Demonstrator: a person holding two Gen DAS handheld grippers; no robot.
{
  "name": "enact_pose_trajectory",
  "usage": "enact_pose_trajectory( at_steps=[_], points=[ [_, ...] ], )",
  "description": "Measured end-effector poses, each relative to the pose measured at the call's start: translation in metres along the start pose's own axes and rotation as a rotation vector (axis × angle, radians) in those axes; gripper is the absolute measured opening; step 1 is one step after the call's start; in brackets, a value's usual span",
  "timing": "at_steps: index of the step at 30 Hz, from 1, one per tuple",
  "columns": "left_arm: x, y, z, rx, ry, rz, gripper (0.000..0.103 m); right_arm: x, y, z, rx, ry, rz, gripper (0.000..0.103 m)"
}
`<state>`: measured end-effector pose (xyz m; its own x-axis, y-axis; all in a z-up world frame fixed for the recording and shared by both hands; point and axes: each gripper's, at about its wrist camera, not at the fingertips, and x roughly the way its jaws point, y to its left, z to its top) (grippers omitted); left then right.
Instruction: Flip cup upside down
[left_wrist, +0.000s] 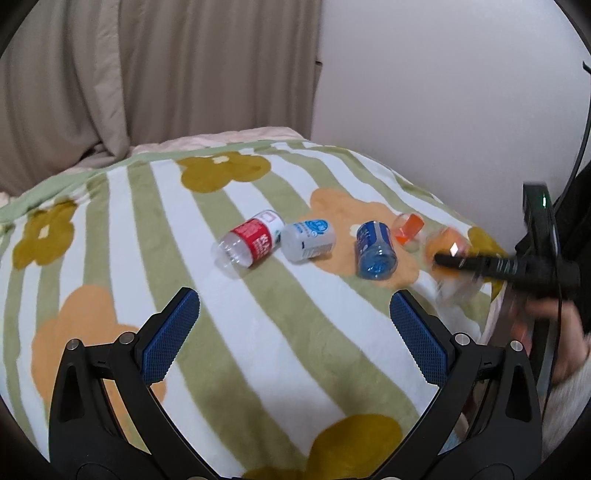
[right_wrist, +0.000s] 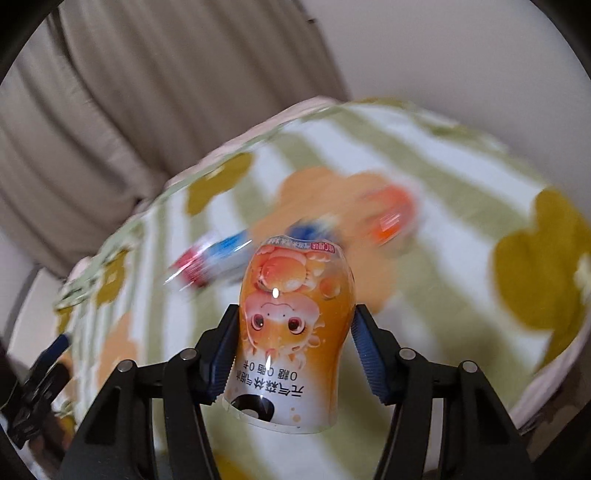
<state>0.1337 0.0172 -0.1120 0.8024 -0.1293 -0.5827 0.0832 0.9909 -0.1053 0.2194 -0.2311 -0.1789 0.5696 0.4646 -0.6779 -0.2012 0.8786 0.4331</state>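
Right gripper (right_wrist: 291, 354) clamped an orange cup (right_wrist: 295, 332) printed with a cartoon crab and upside-down lettering, lifted above the striped flowered blanket (left_wrist: 258, 332) near its right edge. Left gripper (left_wrist: 291, 332) hung wide apart, holding nothing, over the blanket's near side.

Soft, even indoor light, no hard shadows. Heavy fisheye bending with dark vignette at corners in both views. Left wrist view mostly sharp; motion smear only at far right on the right gripper (left_wrist: 448, 258). Right wrist view: background blanket (right_wrist: 461, 258) badly motion-blurred, held cup (right_wrist: 291, 332) crisp with small specular glints.
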Motion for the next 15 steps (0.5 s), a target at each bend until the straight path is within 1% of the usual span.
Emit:
enact_pose_trajectory(
  at_steps=[2,4,5,9,12,15],
  points=[
    [-0.012,0.004,-0.002,0.002,-0.008,0.009,0.103,0.018,0.018,-0.02,0.023,0.03,0.03,0.056],
    [-0.022,0.007,-0.002,0.004,-0.021,0.021,0.103,0.039,0.029,-0.032,0.066,0.071,0.069,0.056],
    [-0.029,0.01,-0.003,0.005,-0.029,0.028,0.103,0.05,0.031,-0.035,0.077,0.089,0.074,0.056],
    [-0.049,0.023,-0.006,0.0,-0.051,0.05,0.103,0.085,0.042,-0.042,0.091,0.14,0.035,0.056],
    [-0.06,0.036,-0.009,-0.023,-0.056,0.047,0.103,0.092,0.048,-0.047,0.108,0.16,0.025,0.056],
    [-0.066,0.046,-0.012,-0.039,-0.06,0.051,0.103,0.101,0.054,-0.049,0.102,0.177,-0.012,0.056]
  ],
)
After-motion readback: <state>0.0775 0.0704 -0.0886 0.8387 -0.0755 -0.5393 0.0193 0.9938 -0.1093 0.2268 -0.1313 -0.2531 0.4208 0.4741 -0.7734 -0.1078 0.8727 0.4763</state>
